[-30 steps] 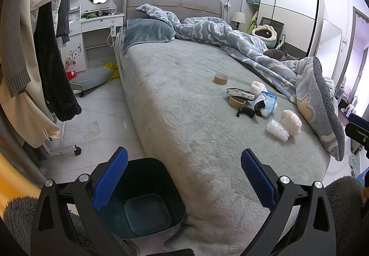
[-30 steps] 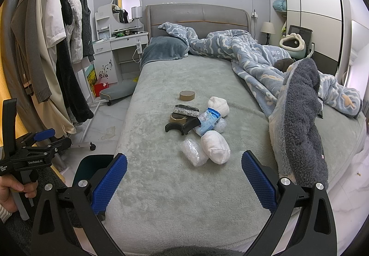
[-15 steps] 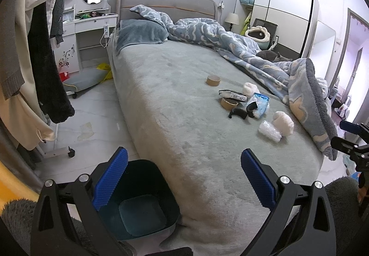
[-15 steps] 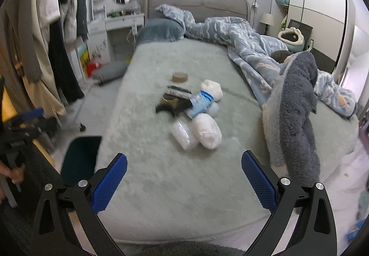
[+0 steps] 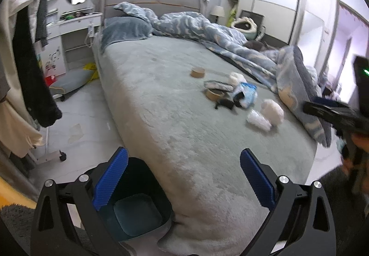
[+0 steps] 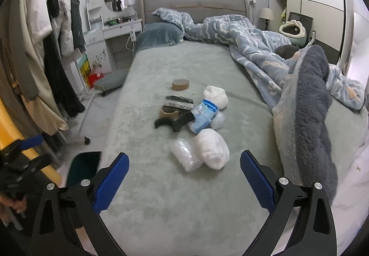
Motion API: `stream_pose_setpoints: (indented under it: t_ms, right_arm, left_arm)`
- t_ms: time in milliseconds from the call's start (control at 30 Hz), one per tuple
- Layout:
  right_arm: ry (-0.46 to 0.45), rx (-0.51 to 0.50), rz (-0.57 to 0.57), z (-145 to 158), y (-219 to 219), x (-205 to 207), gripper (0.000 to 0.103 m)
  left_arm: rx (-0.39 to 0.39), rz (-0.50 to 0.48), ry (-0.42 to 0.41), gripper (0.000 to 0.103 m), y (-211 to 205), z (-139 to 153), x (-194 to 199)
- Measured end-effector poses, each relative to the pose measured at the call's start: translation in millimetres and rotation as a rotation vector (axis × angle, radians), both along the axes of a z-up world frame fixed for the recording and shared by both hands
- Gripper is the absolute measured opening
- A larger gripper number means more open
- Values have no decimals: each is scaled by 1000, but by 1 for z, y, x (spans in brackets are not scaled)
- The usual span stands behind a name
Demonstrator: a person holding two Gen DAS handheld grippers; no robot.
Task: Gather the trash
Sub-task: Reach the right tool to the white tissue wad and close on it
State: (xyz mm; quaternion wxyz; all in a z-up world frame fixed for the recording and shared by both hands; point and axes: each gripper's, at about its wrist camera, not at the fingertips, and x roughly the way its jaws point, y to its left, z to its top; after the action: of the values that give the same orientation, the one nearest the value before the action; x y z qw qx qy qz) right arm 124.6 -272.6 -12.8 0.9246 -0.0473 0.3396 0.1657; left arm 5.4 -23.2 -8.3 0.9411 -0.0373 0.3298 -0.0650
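- Two claws are in play: the right claw (image 6: 183, 171) hangs above the near end of the bed (image 6: 161, 209), pads apart, having just narrowed slightly with nothing between them.
- It points at the trash pile (image 6: 196, 122) mid-bed: a clear plastic wad (image 6: 186, 158) and a white bundle (image 6: 212, 151) lie nearest, likely first to be picked.
- Left claw (image 5: 183, 174) waits with pads apart and empty over the bed's near left corner, above the dark bin (image 5: 136, 209) on the floor, probably so drops are short.
- Open mattress lies between claw and pile; the rumpled duvet (image 6: 304, 103) crowds the right side.
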Motion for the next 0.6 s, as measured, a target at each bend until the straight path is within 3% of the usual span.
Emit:
stream_pose_setpoints:
  t_ms: [100,300,400,600]
  right_arm:
    - [19,11,-2,-11,-4,17,81]
    - [54,1,19,-27,-11,43,71]
    - [82,10,53,-32,-11,56,69]
    - [141,-60,108,-50,-3,83,63]
  left_arm:
    - [10,-29,3,97,-8,-4,3]
    - [7,-86,24,88,-22,-13,11]
    - [-11,-102,21,88,-27,-14,16]
    - [33,-167,42,85,-48,-20,24]
